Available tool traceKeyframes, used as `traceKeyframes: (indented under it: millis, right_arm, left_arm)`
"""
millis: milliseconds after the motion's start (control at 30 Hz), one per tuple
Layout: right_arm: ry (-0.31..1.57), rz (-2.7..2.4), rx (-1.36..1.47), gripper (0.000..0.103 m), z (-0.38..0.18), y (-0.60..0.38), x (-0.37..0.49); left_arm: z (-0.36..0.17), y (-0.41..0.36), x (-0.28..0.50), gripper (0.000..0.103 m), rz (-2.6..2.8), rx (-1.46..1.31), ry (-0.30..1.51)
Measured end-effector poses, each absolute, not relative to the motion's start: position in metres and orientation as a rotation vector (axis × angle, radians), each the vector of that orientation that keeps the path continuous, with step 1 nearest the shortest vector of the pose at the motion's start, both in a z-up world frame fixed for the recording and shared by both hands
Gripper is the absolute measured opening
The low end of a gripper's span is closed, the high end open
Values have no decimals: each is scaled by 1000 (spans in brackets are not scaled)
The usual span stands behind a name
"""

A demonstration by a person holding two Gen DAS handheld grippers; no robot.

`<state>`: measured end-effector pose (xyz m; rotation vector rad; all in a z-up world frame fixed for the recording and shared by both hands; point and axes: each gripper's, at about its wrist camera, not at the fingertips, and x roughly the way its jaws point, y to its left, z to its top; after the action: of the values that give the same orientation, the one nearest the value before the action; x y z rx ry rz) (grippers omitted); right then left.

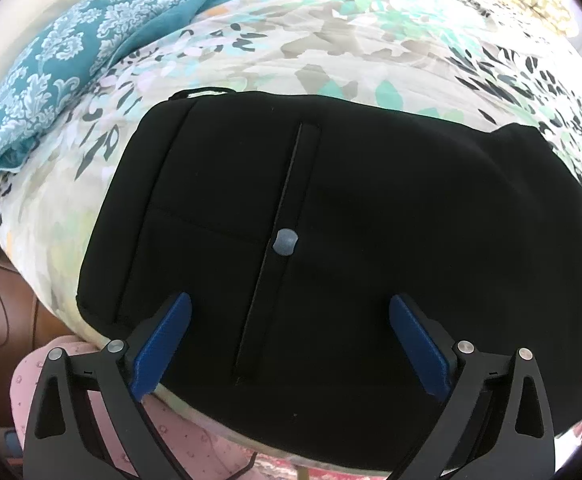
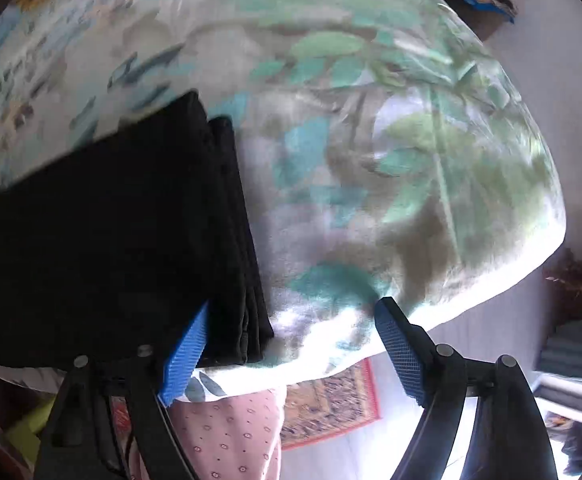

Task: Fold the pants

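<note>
Both wide-spread, left tool [image 1: 290, 312] and right tool [image 2: 291, 320] hover over crosswise-folded pants [image 1: 331, 220].

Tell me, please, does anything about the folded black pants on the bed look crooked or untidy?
Mostly tidy. The black pants lie flat on the floral bedspread. At their folded edge, one layer sticks out slightly beyond the rest, so the stack is not perfectly even.

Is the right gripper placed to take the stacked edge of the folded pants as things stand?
Probably yes. The right gripper is open, its jaws straddle the pants' layered edge, one pad by the stack, the other over the bedspread. Nothing blocks it.
</note>
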<state>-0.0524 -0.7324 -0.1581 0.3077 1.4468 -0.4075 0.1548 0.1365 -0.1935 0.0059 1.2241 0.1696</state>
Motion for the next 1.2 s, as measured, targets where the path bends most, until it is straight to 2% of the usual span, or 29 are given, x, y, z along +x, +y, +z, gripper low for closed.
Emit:
traceKeyframes:
  millis: [167, 333, 467, 600, 633, 700, 767, 867, 1000, 1067, 1133, 1200]
  right_arm:
    - [1351, -397, 320, 81, -133, -731, -51]
    - [1182, -261, 621, 81, -142, -741, -37]
    - [1235, -196, 727, 84, -176, -748, -31]
    - [1228, -84, 754, 82, -176, -747, -33]
    - [1232, -41, 767, 76, -176, -745, -30]
    - [1266, -34, 721, 71, -181, -738, -26]
    - [1280, -65, 717, 63, -186, -740, -26]
    - [1241, -121, 769, 60, -189, -750, -27]
    - [1303, -121, 670, 58, -187, -740, -16]
    - [1329, -116, 664, 31, -183, -741, -16]
    - [1301, -80, 742, 16, -179, -745, -20]
    - [1263, -72, 777, 15, -173, -744, -25]
  left_arm:
    - [-195, 134, 158, 100, 178, 12, 1221]
    - [-194, 134, 156, 100, 176, 12, 1218]
    - [-193, 135, 154, 100, 175, 3, 1217]
    - [-194, 134, 154, 101, 182, 6, 1215]
    - [-194, 134, 154, 101, 183, 7, 1214]
    - [-195, 134, 156, 101, 187, 9, 1212]
    - [-195, 134, 156, 101, 189, 11, 1211]
    - [-195, 135, 155, 101, 187, 9, 1210]
    - [-194, 134, 154, 101, 187, 7, 1208]
    - [-195, 134, 154, 101, 188, 6, 1207]
    - [-194, 134, 154, 101, 187, 5, 1206]
    - [-194, 134, 154, 101, 187, 0, 1206]
